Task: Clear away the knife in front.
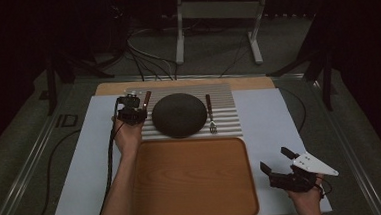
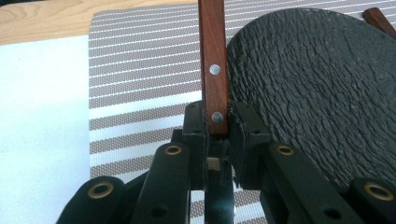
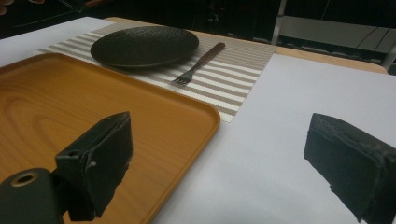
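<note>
Rosewood-toned knife handle (image 2: 214, 79), two rivets showing, pinched near its lower end between the pads of the left gripper (image 1: 130, 111), just left of the dark textured plate (image 1: 179, 114) on the striped placemat (image 1: 222, 93). Blade pointing back toward the hand, glimpsed between the black linkages in the left gripper view. Grip taken low on the handle, probably for a clean lift clear of the plate's rim. Fork (image 1: 211, 115) lying on the far side of the plate, tines toward the wooden tray (image 1: 193, 180), untouched. Tray bare and close at hand, likely the destination for the place setting. Right gripper (image 1: 278, 165) resting over the white table cover (image 1: 274, 115) beside the tray's corner, jaws spread wide, nothing between them, seemingly waiting its turn.
</note>
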The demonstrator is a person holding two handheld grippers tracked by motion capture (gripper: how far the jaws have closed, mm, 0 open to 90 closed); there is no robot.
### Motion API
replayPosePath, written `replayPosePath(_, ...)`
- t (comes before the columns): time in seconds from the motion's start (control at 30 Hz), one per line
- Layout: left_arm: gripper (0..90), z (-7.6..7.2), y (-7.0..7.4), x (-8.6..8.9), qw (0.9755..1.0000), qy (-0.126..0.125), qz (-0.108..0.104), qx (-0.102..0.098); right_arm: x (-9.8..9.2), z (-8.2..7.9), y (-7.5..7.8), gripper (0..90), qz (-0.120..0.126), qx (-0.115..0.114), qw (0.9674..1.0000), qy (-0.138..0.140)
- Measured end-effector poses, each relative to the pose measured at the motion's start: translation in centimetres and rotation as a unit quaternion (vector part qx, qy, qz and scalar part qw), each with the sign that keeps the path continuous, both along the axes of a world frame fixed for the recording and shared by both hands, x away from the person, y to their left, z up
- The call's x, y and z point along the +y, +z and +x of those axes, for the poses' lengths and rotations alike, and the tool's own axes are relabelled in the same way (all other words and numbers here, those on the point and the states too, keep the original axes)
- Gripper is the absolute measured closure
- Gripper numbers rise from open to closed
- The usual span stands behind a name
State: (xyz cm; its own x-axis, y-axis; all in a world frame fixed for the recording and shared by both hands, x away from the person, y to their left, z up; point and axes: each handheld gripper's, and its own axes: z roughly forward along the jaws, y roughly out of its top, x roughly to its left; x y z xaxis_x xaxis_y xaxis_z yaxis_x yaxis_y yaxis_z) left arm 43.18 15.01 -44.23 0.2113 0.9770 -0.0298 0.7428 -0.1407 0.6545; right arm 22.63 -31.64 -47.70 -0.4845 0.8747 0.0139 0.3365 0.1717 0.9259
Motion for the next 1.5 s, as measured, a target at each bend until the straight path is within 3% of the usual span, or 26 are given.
replayPosePath(1.5, 78.1, -5.9, 1.1, -2.0, 0.9993, -0.021, 0.014, -0.028, 0.1, -0.2, 0.0, 7.8, -0.002, 0.0, 1.0, 0.002)
